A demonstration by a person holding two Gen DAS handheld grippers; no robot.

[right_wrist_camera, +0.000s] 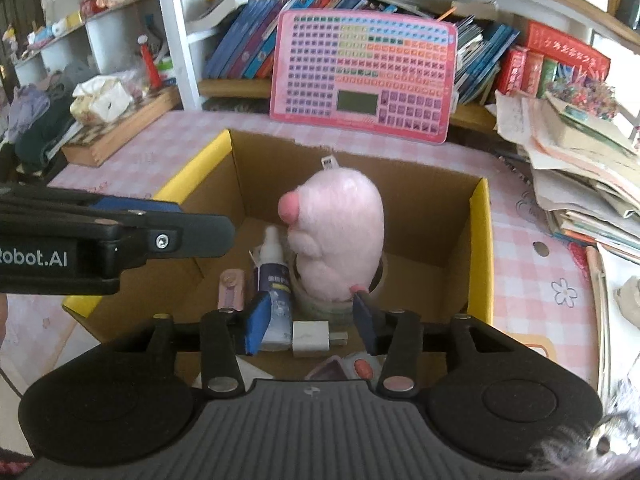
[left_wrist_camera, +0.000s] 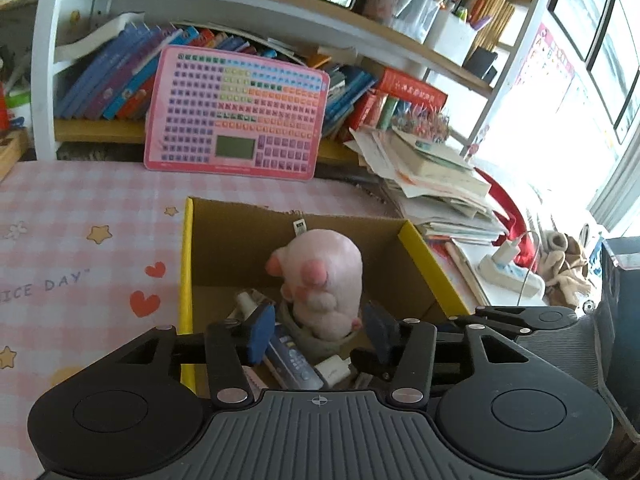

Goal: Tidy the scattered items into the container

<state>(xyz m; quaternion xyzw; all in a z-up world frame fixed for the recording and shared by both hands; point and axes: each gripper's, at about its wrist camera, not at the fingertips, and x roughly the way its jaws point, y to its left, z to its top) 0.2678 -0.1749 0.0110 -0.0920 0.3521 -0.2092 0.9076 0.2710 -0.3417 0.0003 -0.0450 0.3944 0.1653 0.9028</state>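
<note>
A cardboard box (left_wrist_camera: 186, 280) with yellow rims stands on the pink checked tablecloth. Inside it a pink plush toy (left_wrist_camera: 324, 272) stands upright in a grey ring (left_wrist_camera: 320, 340). Beside the plush lie a white-and-blue spray bottle (right_wrist_camera: 274, 280), a white plug adapter (right_wrist_camera: 310, 338) and a pink case (right_wrist_camera: 230, 288). My left gripper (left_wrist_camera: 320, 332) hangs over the box's near side, open, its blue pads either side of the plush's base without pressing it. My right gripper (right_wrist_camera: 312, 324) is also open above the box (right_wrist_camera: 480, 240), with the bottle and adapter below its gap. The left gripper (right_wrist_camera: 188, 224) reaches in from the left in the right wrist view.
A pink toy keyboard (left_wrist_camera: 236, 112) leans on the bookshelf behind the box. A loose heap of papers and books (left_wrist_camera: 440, 184) crowds the right side, with a power strip (left_wrist_camera: 508, 272) nearer. A wooden tray (right_wrist_camera: 120, 128) sits at the back left.
</note>
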